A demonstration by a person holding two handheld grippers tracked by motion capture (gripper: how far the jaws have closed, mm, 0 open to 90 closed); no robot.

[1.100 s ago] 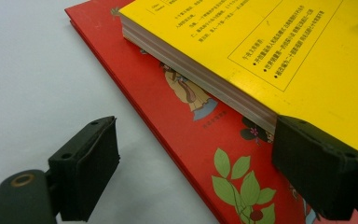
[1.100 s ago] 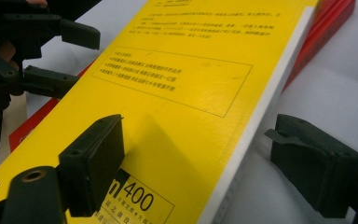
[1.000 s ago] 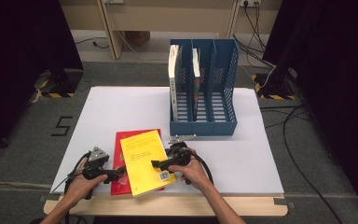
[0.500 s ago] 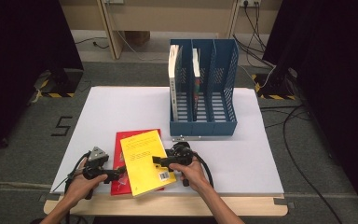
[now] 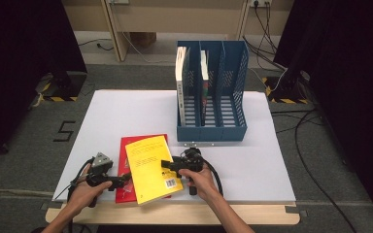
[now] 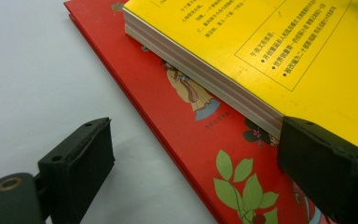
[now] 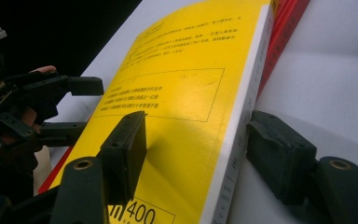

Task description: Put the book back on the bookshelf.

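Observation:
A yellow book lies on a red book at the white table's front. My left gripper is open at their left side. One jaw is over the bare table and the other by the yellow book's corner, above the red cover. Its jaws have just been opening with nothing pressed between them. My right gripper straddles the yellow book's spine edge, one jaw above the cover and one beside the spine. Its jaws have just been closing; a small gap still shows.
A blue three-slot file rack stands at the back of the table, with one upright book in its left slot and another in the middle slot. The left gripper appears across the book in the right gripper view.
The right gripper has edged a little toward the yellow book's right edge. The books and the left hand have stayed put.

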